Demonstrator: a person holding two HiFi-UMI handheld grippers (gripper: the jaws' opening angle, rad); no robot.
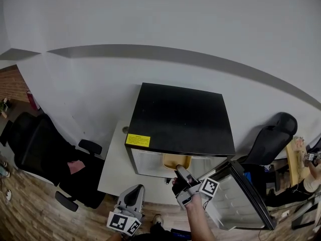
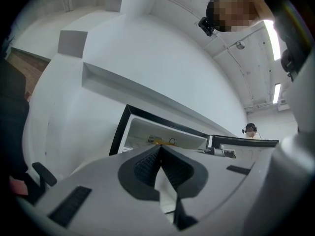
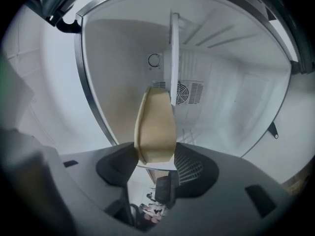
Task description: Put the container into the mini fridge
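Note:
A black mini fridge (image 1: 180,119) stands against the white wall with its door (image 1: 243,197) swung open to the right. My right gripper (image 1: 181,177) is shut on a tan container (image 1: 176,160) and holds it in the fridge's opening. In the right gripper view the container (image 3: 155,127) sticks out from between the jaws of the right gripper (image 3: 155,154) into the white interior (image 3: 231,97), near a fan vent (image 3: 187,92). My left gripper (image 1: 131,200) hangs lower, left of the fridge front. Its jaws meet with nothing between them, the left gripper (image 2: 160,151) pointing toward the open fridge (image 2: 162,132).
The fridge sits on a low white stand (image 1: 114,167). A black office chair (image 1: 45,154) is at the left and another chair (image 1: 273,139) at the right beside the open door. A person (image 1: 311,169) sits at a desk at the far right.

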